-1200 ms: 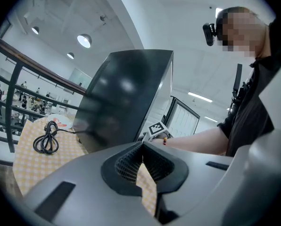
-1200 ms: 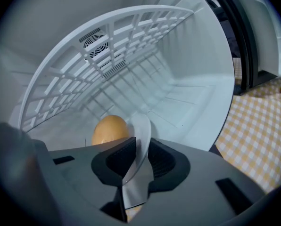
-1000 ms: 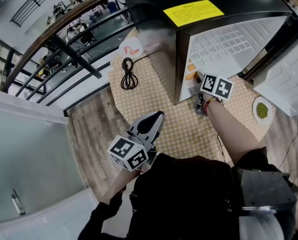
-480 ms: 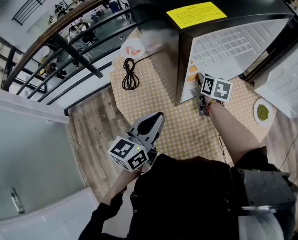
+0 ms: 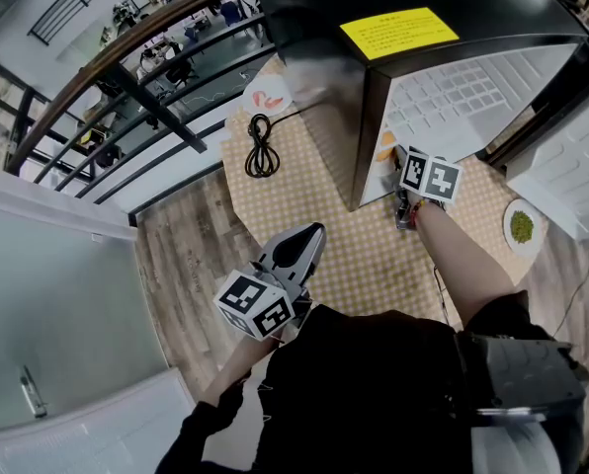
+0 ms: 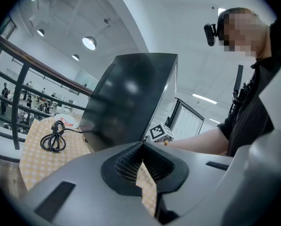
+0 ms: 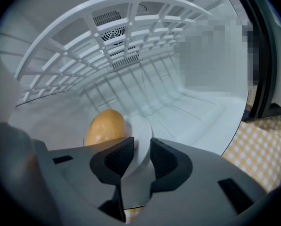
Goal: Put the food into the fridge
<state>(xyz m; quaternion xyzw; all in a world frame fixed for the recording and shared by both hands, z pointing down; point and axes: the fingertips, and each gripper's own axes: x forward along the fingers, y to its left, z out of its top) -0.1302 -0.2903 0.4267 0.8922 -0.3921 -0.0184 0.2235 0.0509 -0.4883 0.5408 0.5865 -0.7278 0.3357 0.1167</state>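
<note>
Straddling a plate (image 7: 141,126) rim inside the fridge (image 7: 202,114), right gripper (image 7: 139,149) jaws just opened; left gripper (image 6: 142,149) jaws together, empty.

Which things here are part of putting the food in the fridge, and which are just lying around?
Job:
- fridge
- bun on white plate, already inside
- plate of green food
- plate with red pieces, possibly food

Lying about:
- black cable
- checked tablecloth

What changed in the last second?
The right gripper jaws have just been opening, releasing the white plate with the bun inside the fridge. The plate's rim lies between the jaws, untouched. The left gripper, shut and empty, the cable and the plate of greens stayed put.
</note>
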